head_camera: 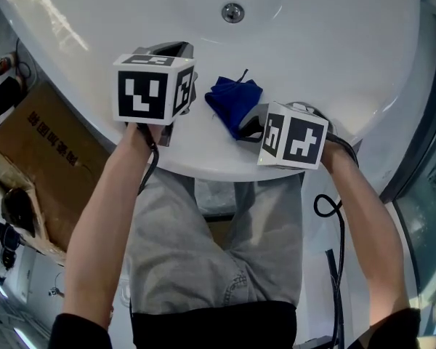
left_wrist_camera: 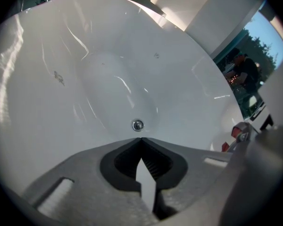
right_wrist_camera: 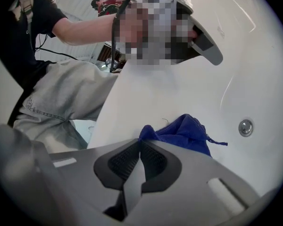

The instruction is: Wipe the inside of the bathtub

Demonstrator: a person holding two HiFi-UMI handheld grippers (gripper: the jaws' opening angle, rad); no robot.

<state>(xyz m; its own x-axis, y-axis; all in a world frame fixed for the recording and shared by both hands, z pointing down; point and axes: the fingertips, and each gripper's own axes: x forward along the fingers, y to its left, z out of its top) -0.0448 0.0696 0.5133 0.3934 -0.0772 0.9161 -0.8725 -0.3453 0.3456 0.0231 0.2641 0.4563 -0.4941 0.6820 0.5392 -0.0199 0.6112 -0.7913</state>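
— Where was the cloth, and did either claw have it?

— The blue cloth (head_camera: 235, 104) lay bunched on the inner slope of the white bathtub (head_camera: 334, 42), near the rim closest to the person and well short of the drain (head_camera: 232, 11). Neither claw seemed to hold it. The left claw (left_wrist_camera: 140, 139) had its jaws pressed together on nothing and pointed down into the basin. The right claw (right_wrist_camera: 140, 141) was closed too, with the cloth just past its tips. I couldn't tell whether the tips touched the fabric.

— So what could have gone wrong from there?

— In my judgement, mostly the pickup. A closed claw pushed forward would only shove the cloth, and on that glossy slope it could slide down towards the drain, out of easy reach. A loose thread trailed from the bundle, so a pinch on that or on a thin corner might leave the cloth dragging instead of wiping. Bare jaw tips rubbed on the tub could also mark the finish.

— Any brand names or writing?

— Nothing I could read. The cardboard box (head_camera: 51, 144) on the floor at the left carried dark printed characters, but they were too skewed and small to make out. The marker cubes (head_camera: 151, 87) bore only black-and-white square patterns. The tub showed no label.
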